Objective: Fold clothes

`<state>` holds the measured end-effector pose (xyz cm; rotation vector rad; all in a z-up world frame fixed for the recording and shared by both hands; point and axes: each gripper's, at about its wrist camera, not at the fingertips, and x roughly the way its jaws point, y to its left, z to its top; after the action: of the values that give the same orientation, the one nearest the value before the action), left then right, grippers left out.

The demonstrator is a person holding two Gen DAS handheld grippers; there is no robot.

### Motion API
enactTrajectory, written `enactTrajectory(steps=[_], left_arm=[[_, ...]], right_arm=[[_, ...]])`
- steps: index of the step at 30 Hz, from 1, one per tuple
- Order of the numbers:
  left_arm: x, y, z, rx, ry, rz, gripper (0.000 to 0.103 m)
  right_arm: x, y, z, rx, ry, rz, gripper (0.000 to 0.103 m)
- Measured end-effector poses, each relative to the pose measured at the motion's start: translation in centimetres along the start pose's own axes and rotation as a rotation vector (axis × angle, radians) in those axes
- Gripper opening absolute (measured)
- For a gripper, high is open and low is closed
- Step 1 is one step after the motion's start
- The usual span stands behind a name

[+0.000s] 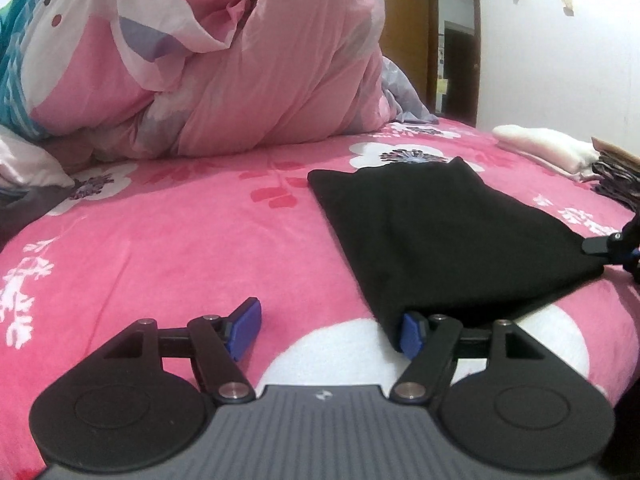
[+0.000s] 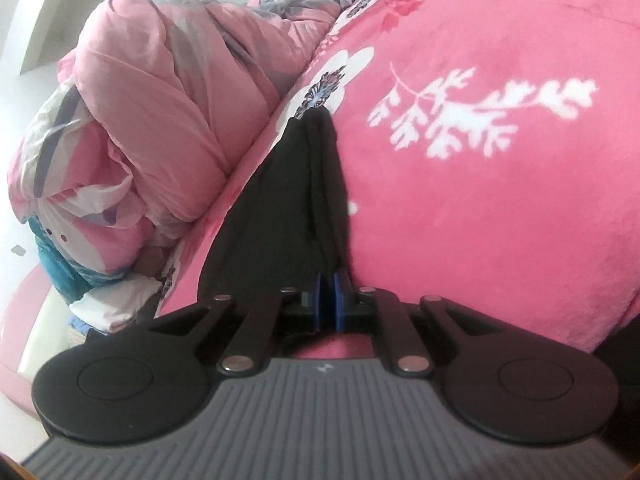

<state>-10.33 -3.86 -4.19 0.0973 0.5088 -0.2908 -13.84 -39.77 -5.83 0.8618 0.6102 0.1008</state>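
A black cloth (image 1: 448,240) is lying flat on a pink bed cover (image 1: 180,248) with white flowers on it. There are no boxes, baskets or bags showing in either view, so nothing is sitting inside anything. The black cloth is looking folded and smooth, wide at its near end and narrower at its far end, and it is resting on the right half of the bed in the left wrist view.

The left gripper (image 1: 332,332) is sitting low over the bed with its jaws standing wide apart. Nothing is being squeezed between them. Its right blue pad (image 1: 412,334) is touching the near left corner of the black cloth, and its left blue pad (image 1: 244,332) is sitting over bare pink cover.

The right gripper (image 2: 329,300) is pinching the black cloth. Its two blue pads are pressed almost together with a thin edge of the cloth between them. In the left wrist view, this gripper (image 1: 600,246) is showing at the right corner of the cloth.

A big puffy pink quilt (image 1: 240,60) is piled up at the far side of the bed. A folded pale cloth (image 1: 540,150) is lying far to the right, with a dark patterned pile (image 1: 612,178) just beside it.
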Motion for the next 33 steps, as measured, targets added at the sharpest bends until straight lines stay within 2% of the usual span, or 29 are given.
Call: enactTrajectory(steps=[5,7,10,14,17,18,23,29,33], left_arm=[[0.0,0.4,0.1,-0.018,0.008,-0.019,0.071],[0.0,0.6,0.2,-0.033,0.010,-0.025,0.072],[0.0,1.1,0.2,-0.077,0.018,-0.043,0.072],[0.1,1.7,0.1,-0.120,0.018,-0.052,0.074],[0.1,2.1,0.1,-0.158,0.016,-0.062,0.074],[0.1,2.3,0.1,-0.166,0.016,-0.067,0.074],[-0.3,2.6,-0.3,-0.115,0.011,-0.089,0.073],[-2.7,3.0,-1.0,-0.018,0.006,-0.091,0.077],[-4.2,4.2,-0.8,-0.047,-0.004,-0.066,0.079]], right_arm=[[-2.3,1.4,0.4,-0.127,-0.069,-0.094,0.009],[-3.2,2.2,0.4,-0.176,-0.094,-0.102,0.009],[-3.6,3.8,-0.1,-0.283,-0.101,-0.074,0.009],[-1.9,5.5,-1.2,-0.397,-0.042,-0.023,0.009],[0.1,4.8,-1.9,-0.395,0.022,-0.054,0.008],[0.7,4.3,-2.1,-0.386,0.035,-0.070,0.003],[0.7,2.9,-2.0,-0.312,0.031,-0.035,0.000],[0.6,3.0,-2.4,-0.325,0.028,-0.039,0.000],[0.4,3.6,-2.2,-0.368,0.046,-0.040,0.001]])
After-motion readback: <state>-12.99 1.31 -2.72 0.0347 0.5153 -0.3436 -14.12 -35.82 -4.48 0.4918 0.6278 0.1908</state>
